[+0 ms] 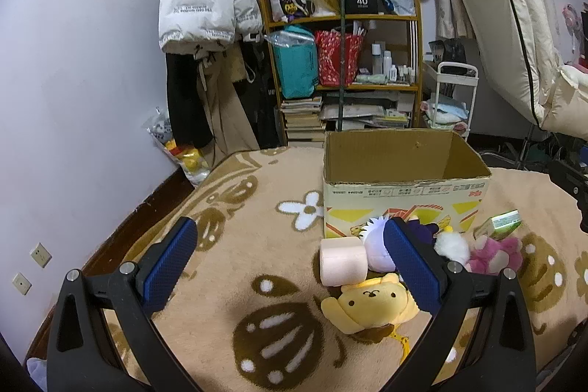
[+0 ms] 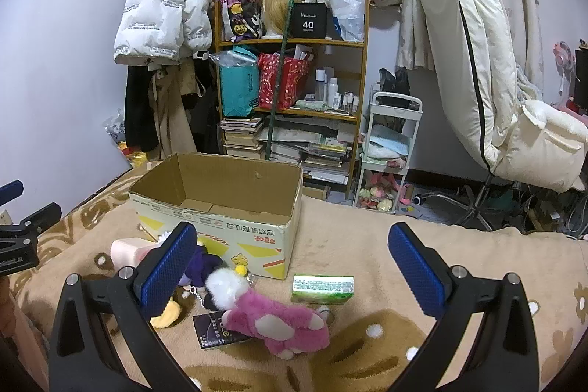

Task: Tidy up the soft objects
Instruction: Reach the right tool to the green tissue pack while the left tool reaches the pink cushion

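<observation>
Soft toys heaped before an open box

Toys lay on the tan blanket [image 2: 367, 226] beside the cardboard box [image 2: 220, 208]: a pink plush [image 2: 283, 326], a yellow plush [image 1: 371, 304], a pink roll [image 1: 341, 261] and a green packet [image 2: 323, 288]. Both the left tool [image 1: 290, 256] and right tool [image 2: 290, 263] hung spread wide, holding nothing.

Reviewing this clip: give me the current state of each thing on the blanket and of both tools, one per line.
Cardboard box: open, upright, looks empty.
Yellow plush: lying on the blanket, outside the box.
Pink plush: lying on the blanket, outside the box.
Pink roll: on its side beside the box.
Green packet: lying flat, outside the box.
Left tool: open, holding nothing.
Right tool: open, holding nothing.
</observation>
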Demonstrator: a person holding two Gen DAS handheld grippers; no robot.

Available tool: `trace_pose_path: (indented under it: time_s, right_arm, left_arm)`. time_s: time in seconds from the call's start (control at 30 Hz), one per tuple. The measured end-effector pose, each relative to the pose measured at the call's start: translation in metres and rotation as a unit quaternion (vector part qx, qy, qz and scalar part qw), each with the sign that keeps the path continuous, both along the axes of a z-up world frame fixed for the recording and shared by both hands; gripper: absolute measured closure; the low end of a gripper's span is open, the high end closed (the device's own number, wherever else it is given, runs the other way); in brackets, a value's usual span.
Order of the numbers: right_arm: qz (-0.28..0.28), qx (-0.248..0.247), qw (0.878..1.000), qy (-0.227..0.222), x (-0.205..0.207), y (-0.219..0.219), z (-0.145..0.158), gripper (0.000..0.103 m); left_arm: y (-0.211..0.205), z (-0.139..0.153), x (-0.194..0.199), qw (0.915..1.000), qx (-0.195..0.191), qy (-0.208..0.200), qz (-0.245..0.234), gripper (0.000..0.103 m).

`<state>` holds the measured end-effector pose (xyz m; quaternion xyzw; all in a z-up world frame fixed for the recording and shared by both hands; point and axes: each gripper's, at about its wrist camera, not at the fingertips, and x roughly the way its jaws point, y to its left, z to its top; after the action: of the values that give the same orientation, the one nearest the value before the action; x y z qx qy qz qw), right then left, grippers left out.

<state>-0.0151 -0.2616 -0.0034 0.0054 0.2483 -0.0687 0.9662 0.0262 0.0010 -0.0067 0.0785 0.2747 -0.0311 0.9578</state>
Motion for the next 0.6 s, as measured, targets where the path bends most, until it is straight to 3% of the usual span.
trace_pose_path:
  time_s: [0.17, 0.43, 0.6]
  right_arm:
    - [0.01, 0.004, 1.0, 0.012, 0.011, -0.001, -0.009, 0.0]
    - [0.021, 0.027, 0.998, 0.055, 0.04, -0.012, -0.026, 0.0]
    - [0.025, 0.051, 0.995, 0.087, 0.057, -0.02, -0.043, 0.0]
  left_arm:
    - [-0.003, -0.009, 0.018, 0.9995, -0.022, 0.025, -0.001, 0.003]
    - [-0.008, -0.038, 0.061, 0.9904, -0.059, 0.123, -0.023, 0.003]
    - [-0.008, -0.049, 0.078, 0.9878, -0.058, 0.144, -0.016, 0.003]
